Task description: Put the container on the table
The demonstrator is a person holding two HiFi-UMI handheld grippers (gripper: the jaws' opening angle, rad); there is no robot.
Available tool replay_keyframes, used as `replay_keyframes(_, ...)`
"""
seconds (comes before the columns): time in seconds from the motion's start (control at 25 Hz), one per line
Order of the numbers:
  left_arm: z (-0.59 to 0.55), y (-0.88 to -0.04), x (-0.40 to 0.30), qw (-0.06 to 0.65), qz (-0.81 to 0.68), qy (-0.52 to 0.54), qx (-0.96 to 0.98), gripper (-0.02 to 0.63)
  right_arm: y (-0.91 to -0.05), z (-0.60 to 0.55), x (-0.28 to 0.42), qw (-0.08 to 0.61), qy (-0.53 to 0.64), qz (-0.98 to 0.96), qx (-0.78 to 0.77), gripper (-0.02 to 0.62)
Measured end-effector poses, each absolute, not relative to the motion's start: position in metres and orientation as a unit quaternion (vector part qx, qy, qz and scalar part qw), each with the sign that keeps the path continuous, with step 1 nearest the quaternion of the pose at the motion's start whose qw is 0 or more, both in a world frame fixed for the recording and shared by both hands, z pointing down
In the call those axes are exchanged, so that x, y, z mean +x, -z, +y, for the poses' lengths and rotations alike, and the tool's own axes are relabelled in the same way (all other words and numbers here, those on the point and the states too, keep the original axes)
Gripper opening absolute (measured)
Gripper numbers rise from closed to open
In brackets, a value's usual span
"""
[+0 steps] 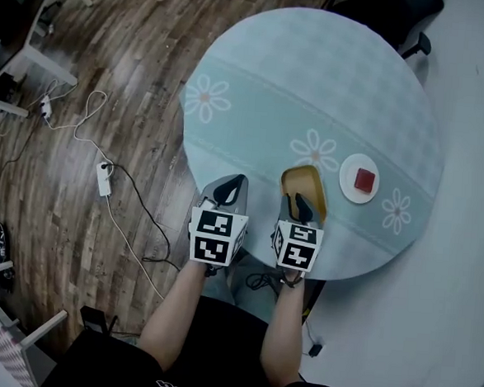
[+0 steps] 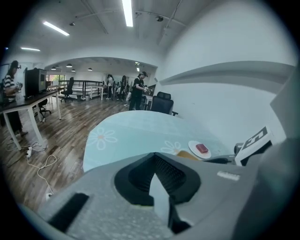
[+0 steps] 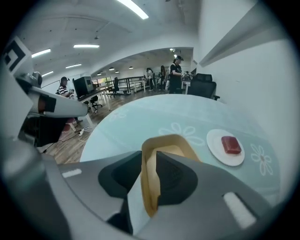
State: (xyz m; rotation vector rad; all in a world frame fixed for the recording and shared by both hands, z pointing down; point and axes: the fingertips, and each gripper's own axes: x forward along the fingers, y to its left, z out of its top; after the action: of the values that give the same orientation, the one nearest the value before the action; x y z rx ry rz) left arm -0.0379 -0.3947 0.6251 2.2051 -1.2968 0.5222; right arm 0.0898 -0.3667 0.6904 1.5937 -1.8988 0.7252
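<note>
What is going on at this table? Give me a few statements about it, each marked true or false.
1. The table is round. True.
2. The red block lies inside the tan container. False: it lies on the white plate, beside the container.
3. The container's wall stands between the jaws of the right gripper. True.
4. The left gripper holds the plate. False: its jaws are together with nothing between them.

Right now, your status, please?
Left hand-held gripper shut, empty. Right hand-held gripper open, astride wall of tan paper container, resting on round blue table. White plate apart.
</note>
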Motion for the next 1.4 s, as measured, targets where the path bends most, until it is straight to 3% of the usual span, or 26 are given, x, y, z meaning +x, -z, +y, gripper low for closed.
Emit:
replay_keyframes(0.12,-0.41,-0.603,-0.034,0.244,-0.487,-0.174,0.82,0.002,-0.644,-0.39,0.107,0.225,-0.234,-0.718,0.616,0.087)
replay_keyframes(0.24,-0.419,-0.566,-0.022,0.217,-0.487,-0.147,0.833,0.002,-0.58,-0.403,0.13,0.152,-0.186,-0.723,0.647,0.015)
replay_keyframes(0.4,-0.436,-0.503,0.004,0.17,-0.482,-0.1,0.853,0.002,-0.489,-0.413,0.153,0.038,-0.135,-0.748,0.648,0.009)
replay_keyframes(0.56,-0.443,-0.445,0.033,0.131,-0.47,-0.056,0.871,0.002,-0.421,-0.409,0.179,-0.033,-0.101,-0.759,0.643,0.009)
replay_keyframes(0.8,-0.436,-0.394,0.066,0.078,-0.449,-0.02,0.89,0.002,-0.384,-0.398,0.21,-0.059,-0.089,-0.75,0.653,0.009)
replay_keyframes(1.4,-0.452,-0.349,0.086,0.031,-0.441,0.001,0.897,0.002,-0.337,-0.408,0.224,-0.07,-0.017,-0.749,0.658,0.009)
